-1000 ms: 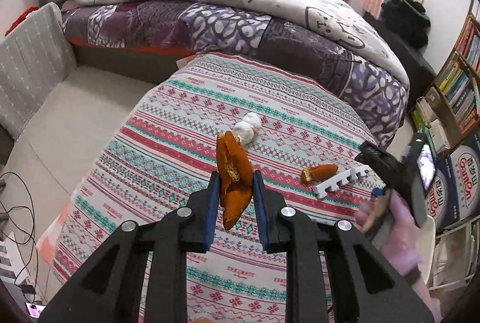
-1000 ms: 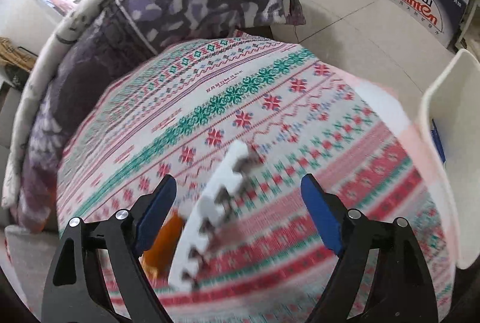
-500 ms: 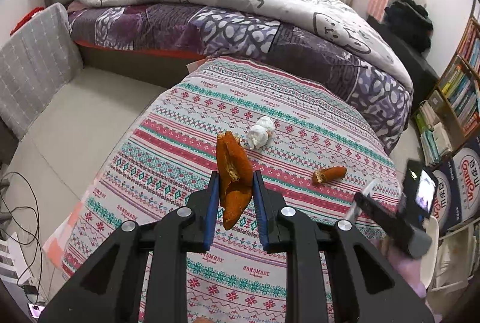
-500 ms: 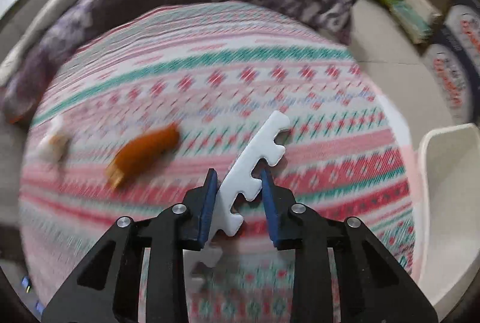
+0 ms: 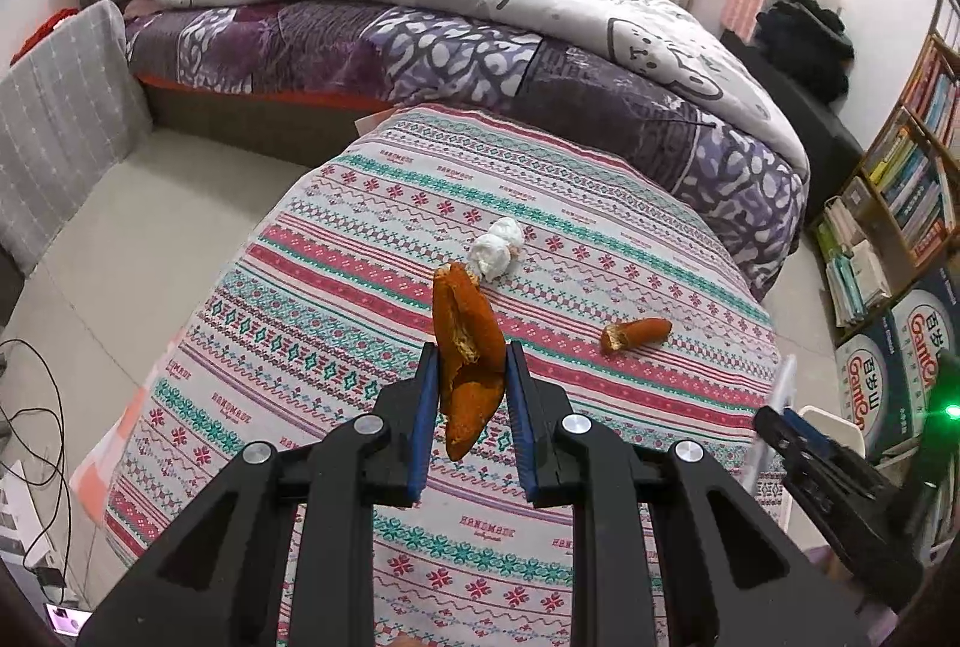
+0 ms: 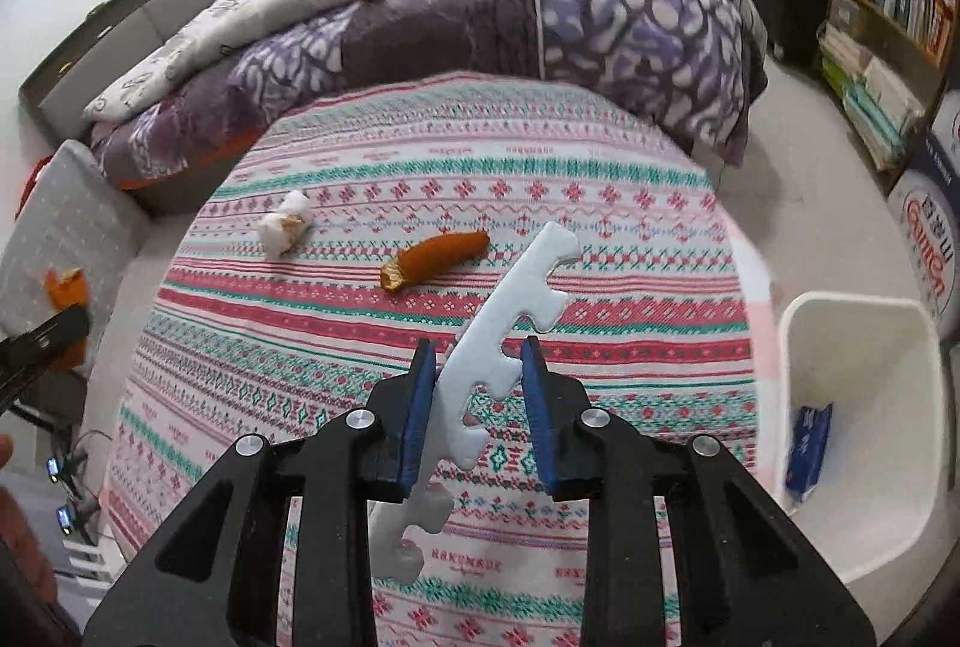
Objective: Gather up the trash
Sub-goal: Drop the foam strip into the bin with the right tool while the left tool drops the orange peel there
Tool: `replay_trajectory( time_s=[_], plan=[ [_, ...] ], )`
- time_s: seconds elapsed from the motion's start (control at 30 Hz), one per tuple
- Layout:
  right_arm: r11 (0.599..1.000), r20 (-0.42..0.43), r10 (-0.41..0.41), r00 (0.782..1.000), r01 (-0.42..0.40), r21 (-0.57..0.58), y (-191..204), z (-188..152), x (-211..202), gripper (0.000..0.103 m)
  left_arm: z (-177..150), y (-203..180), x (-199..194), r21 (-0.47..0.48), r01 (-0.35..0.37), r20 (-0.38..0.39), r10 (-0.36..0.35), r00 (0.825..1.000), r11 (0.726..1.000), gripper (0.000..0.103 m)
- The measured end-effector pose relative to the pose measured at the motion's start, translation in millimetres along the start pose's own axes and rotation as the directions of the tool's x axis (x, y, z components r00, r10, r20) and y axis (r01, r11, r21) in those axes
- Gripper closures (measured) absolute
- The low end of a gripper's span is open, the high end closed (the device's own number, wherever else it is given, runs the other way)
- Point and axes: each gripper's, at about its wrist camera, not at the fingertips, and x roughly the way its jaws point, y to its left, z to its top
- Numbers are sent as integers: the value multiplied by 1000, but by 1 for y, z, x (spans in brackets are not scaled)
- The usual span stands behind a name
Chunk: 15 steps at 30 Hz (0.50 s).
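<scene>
Left gripper (image 5: 468, 395) closed on an orange peel (image 5: 467, 353) held above the patterned tablecloth (image 5: 336, 299), right gripper (image 6: 477, 395) pinching a white foam strip (image 6: 504, 329) between its fingers, above that tablecloth beside the white bin (image 6: 864, 311)

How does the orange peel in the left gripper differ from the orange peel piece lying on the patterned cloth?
The held orange peel is clamped upright in the left gripper, lifted off the patterned cloth; the loose peel piece lies flat on the cloth, untouched. The held peel looks broader and folded open, showing its pale inside; the loose piece is a narrow curled roll with a ragged end. Both are orange rind scraps.
</scene>
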Motion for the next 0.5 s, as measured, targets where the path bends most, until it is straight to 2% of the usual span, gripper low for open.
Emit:
replay_trajectory(
  time_s=[0.2, 0.5],
  plan=[
    [999, 37, -40, 999, 40, 1, -23, -10, -12, 75, -2, -12, 2, 22, -7, 5, 7, 1000, 1000, 81],
    [976, 14, -104, 995, 99, 194, -87, -15, -18, 75, -12, -41, 12, 90, -9, -5, 10, 1000, 996, 81]
  ],
)
